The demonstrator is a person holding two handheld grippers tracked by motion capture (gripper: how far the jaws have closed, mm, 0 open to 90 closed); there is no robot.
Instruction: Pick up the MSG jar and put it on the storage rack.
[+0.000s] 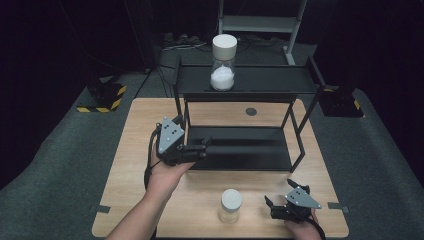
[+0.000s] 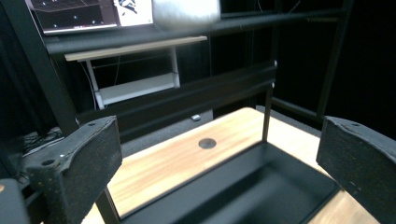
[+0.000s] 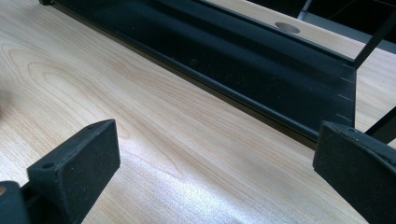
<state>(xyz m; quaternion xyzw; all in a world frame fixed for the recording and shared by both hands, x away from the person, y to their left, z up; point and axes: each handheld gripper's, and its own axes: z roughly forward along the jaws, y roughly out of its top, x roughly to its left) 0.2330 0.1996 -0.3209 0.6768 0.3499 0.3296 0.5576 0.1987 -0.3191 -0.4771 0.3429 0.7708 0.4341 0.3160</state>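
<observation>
I am holding my left gripper point(image 1: 200, 148) at the left front corner of the rack point(image 1: 240, 150), jaws spread wide and pinching nothing, and my right gripper point(image 1: 274, 205) is resting low near the table point(image 1: 150, 130) front edge, jaws spread and empty as well. The jar point(image 1: 230, 205) I am working toward is standing upright on the table between my hands, just left of the right gripper; a second jar point(image 1: 223, 62) is sitting on the rack's top shelf. It looks like clear glass or hard plastic with a white cap, so I am judging it stiff, smooth, slippery and breakable if dropped, and fairly light. I am planning to grip the body below the cap, squarely across its width. Open wood surrounds it; the rack's lower tray lip and posts are the edges to clear.
</observation>
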